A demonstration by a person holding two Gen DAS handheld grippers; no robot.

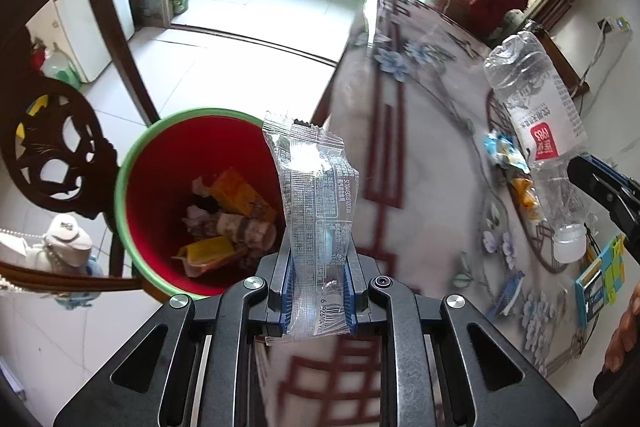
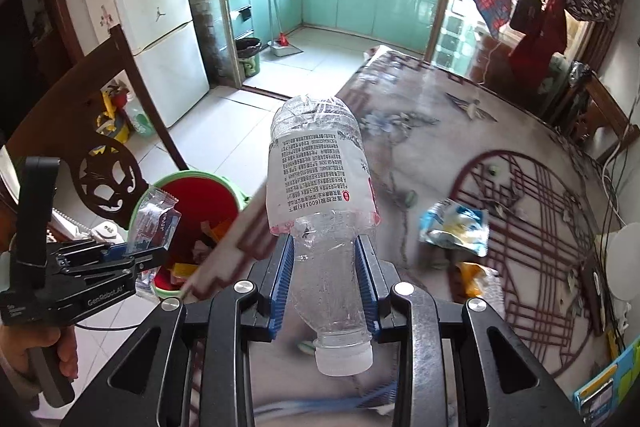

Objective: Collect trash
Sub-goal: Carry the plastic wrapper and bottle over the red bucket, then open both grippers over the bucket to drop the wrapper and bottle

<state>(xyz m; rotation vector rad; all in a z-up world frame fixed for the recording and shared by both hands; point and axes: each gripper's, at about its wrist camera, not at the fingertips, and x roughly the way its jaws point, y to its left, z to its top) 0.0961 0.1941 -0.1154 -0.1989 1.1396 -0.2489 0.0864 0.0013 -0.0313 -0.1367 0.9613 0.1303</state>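
Note:
My left gripper (image 1: 318, 267) is shut on a clear plastic wrapper (image 1: 314, 195), held upright over the table edge just right of the red bin with a green rim (image 1: 120, 187), which holds several pieces of trash. The left gripper also shows in the right wrist view (image 2: 156, 247) with the wrapper (image 2: 154, 219) beside the bin (image 2: 236, 197). My right gripper (image 2: 324, 267) is shut on an empty clear water bottle (image 2: 320, 187), cap end toward the camera, above the table. The bottle also shows in the left wrist view (image 1: 536, 119).
A blue and yellow wrapper (image 2: 454, 227) and an orange wrapper (image 2: 474, 277) lie on the patterned table (image 2: 420, 147). A dark carved wooden chair (image 1: 60, 155) stands beside the bin. A blue and green card (image 1: 600, 279) lies at the table's right.

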